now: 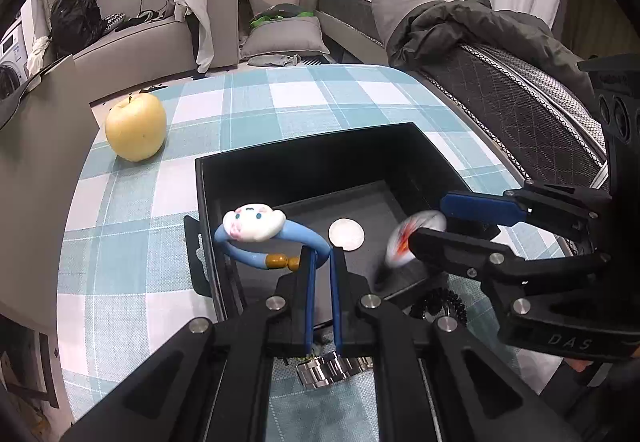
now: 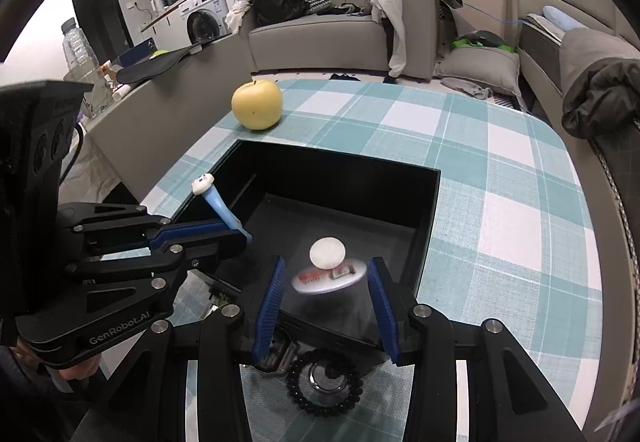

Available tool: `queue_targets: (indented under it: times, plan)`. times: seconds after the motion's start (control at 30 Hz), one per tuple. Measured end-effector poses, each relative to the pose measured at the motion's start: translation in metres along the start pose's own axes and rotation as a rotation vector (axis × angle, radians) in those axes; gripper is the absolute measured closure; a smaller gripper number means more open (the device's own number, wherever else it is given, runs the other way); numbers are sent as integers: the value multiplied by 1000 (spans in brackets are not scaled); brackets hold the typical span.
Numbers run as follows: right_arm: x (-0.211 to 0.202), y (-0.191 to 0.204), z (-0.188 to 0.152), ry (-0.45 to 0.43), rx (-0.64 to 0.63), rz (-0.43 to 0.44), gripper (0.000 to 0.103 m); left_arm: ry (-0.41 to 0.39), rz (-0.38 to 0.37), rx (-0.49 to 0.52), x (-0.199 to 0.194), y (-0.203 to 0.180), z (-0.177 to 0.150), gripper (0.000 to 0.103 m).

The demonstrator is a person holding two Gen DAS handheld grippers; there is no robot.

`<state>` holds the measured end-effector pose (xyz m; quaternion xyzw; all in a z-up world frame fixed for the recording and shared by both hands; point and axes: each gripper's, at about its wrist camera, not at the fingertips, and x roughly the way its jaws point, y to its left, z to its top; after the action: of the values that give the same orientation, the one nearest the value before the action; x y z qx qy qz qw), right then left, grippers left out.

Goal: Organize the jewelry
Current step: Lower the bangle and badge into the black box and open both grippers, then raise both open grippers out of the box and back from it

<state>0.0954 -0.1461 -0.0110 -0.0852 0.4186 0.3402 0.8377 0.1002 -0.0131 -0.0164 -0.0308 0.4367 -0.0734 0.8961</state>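
My left tongs (image 1: 322,254) are pressed together on a pale blue bracelet (image 1: 256,242), pinching its band close to the two amber beads. I hold it in the air over the near left corner of an open black box (image 1: 304,146) that sits on the checked table (image 1: 132,242). The bracelet is a smooth rounded loop topped with a white cartoon-animal charm with pink cheeks. I judge it light and slightly springy, probably soft plastic or clay, so the band is the place to grip; the charm looks bulky and might snap off under pressure. My right tongs (image 2: 326,284) are spread wide above the box, and between their blue pads a round white badge (image 2: 328,276) with red print shows blurred, touching neither pad as far as I can tell, so it seems to be dropping toward the box floor. It looks flat, stiff and slick, best taken by its rim. A silvery coin-like disc (image 2: 327,252) lies flat on the floor of the box. On the table by the near edge, just outside the box, lie a black beaded bracelet (image 2: 326,382) coiled in a ring and a steel link watch band (image 1: 336,368). The beads likely roll and sag, and the metal band is probably heavy and slippery. A yellow apple (image 1: 136,128) stands near the far left edge of the table, well apart from the box.
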Motion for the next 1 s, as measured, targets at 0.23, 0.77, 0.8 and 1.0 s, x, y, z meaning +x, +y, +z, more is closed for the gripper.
queue_targets:
  times: [0.23,0.77,0.8,1.0]
  plan:
    - [-25,2,2,-66,-1,19,44,-14,13,3,-6,-1,0,92]
    - [-59,-21,-30,-88,60,-55,0,-108,87,-73,-43,9,-22,1]
    - [-58,-22,-32,-78,63,-57,0,-102,95,-75,-42,10,-24,1]
    - [-53,-21,-48,-37,46,-59,0,-27,137,-67,-30,13,-40,1]
